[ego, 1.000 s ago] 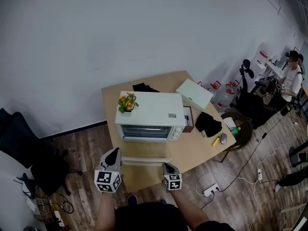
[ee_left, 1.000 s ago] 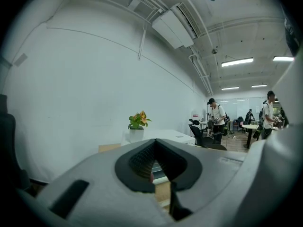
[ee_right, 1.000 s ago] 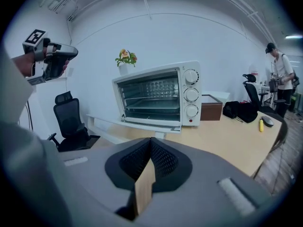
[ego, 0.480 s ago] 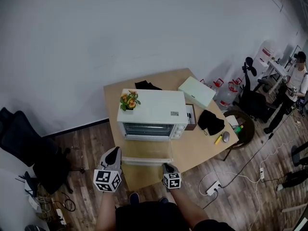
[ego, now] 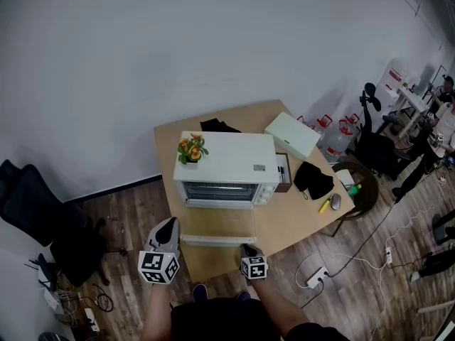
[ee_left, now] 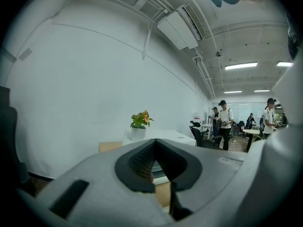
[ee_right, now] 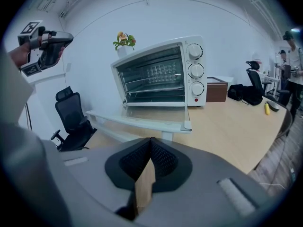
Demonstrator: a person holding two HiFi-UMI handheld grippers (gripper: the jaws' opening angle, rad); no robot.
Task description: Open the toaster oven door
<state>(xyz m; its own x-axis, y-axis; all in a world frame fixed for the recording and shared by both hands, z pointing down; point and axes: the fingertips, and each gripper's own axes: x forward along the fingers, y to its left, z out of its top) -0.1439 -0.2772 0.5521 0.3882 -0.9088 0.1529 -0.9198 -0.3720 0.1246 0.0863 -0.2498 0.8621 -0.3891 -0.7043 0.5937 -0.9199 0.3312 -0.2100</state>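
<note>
The white toaster oven [ego: 226,165] stands on the wooden table [ego: 284,222] with its glass door [ego: 217,226] folded down flat toward me. In the right gripper view the oven [ee_right: 158,77] shows its racks, and the door [ee_right: 147,119] sticks out level. My left gripper [ego: 168,227] hovers off the door's left front corner, jaws together and holding nothing. My right gripper [ego: 247,248] sits just in front of the door's right end, also shut and empty. The left gripper view [ee_left: 155,148] shows closed jaws. The right gripper [ee_right: 150,148] looks the same.
A potted plant [ego: 189,150] stands on the oven top. To the right lie a white box [ego: 290,136], a brown box [ego: 281,172], a black bag [ego: 311,181], a yellow marker [ego: 319,206] and a mouse [ego: 330,202]. A black office chair [ego: 43,226] stands at the left.
The door lies open flat in every frame and both grippers stay almost still. The view has shifted slightly, and a person at the far right has moved toward the edge.
</note>
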